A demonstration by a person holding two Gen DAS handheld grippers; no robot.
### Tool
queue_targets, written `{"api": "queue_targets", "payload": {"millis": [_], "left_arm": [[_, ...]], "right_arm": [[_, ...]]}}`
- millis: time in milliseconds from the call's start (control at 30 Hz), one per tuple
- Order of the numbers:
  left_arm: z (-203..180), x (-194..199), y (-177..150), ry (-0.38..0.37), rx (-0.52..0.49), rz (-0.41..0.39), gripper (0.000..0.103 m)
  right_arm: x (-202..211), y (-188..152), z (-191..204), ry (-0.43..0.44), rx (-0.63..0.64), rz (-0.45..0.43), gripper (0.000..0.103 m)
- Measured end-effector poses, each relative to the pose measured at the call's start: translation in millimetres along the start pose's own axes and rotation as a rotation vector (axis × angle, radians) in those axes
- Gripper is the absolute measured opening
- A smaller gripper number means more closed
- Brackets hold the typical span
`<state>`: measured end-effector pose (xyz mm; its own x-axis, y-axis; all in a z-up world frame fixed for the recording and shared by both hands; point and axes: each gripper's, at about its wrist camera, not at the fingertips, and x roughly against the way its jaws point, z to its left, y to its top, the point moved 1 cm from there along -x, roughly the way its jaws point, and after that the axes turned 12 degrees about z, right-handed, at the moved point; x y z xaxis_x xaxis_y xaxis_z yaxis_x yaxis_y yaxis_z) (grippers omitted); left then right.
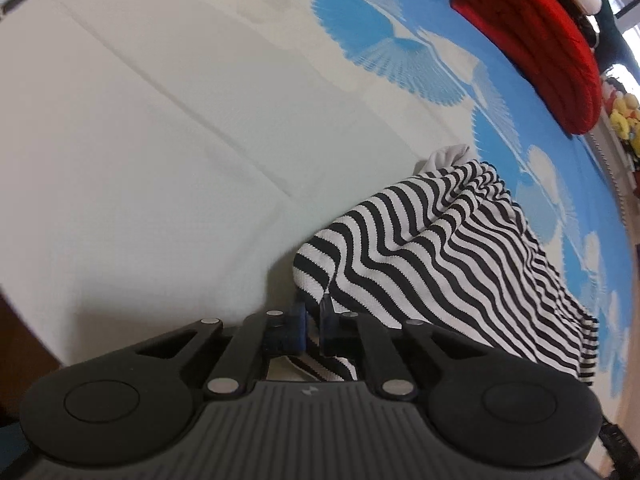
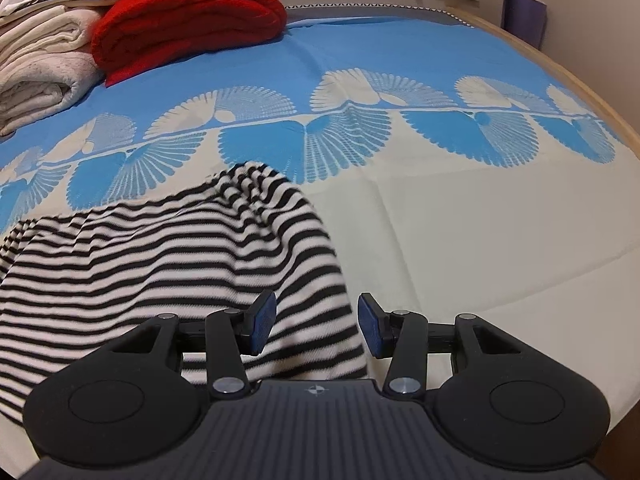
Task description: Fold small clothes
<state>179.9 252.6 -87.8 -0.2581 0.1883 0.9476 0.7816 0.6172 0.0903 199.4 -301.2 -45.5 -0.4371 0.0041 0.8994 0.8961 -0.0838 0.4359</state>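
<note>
1. I see a bed covered by a sheet [image 2: 460, 216], cream near me, blue with fan prints farther off.
2. Beyond the striped top [image 2: 168, 264], at the sheet's far side, lie a folded red blanket [image 2: 188, 20] and cream towels [image 2: 40, 68].
3. My left gripper [image 1: 313, 326] is clamped on the top's hem.
4. My right gripper [image 2: 316, 330] stands apart over the top's edge.
</note>
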Motion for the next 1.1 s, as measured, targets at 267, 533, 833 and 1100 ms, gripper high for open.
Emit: {"api": "queue_targets", "payload": {"millis": [267, 533, 833, 1100], "left_arm": [[-21, 16, -7, 0.036, -0.122, -0.09, 0.005], [-162, 28, -89, -0.254, -0.595, -0.251, 0.003], [-279, -47, -207, -0.427, -1.072, 0.047, 0.007], [-248, -23, -157, -0.498, -0.859, -0.015, 0.043]], "right_arm": [[-3, 4, 20, 0.015, 0.036, -0.01, 0.047], [12, 3, -10, 0.031, -0.028, -0.056, 0.047], [23, -1, -56, 0.001, -0.133, -0.084, 0.047], [16, 3, -62, 0.007, -0.168, -0.068, 0.047]]}}
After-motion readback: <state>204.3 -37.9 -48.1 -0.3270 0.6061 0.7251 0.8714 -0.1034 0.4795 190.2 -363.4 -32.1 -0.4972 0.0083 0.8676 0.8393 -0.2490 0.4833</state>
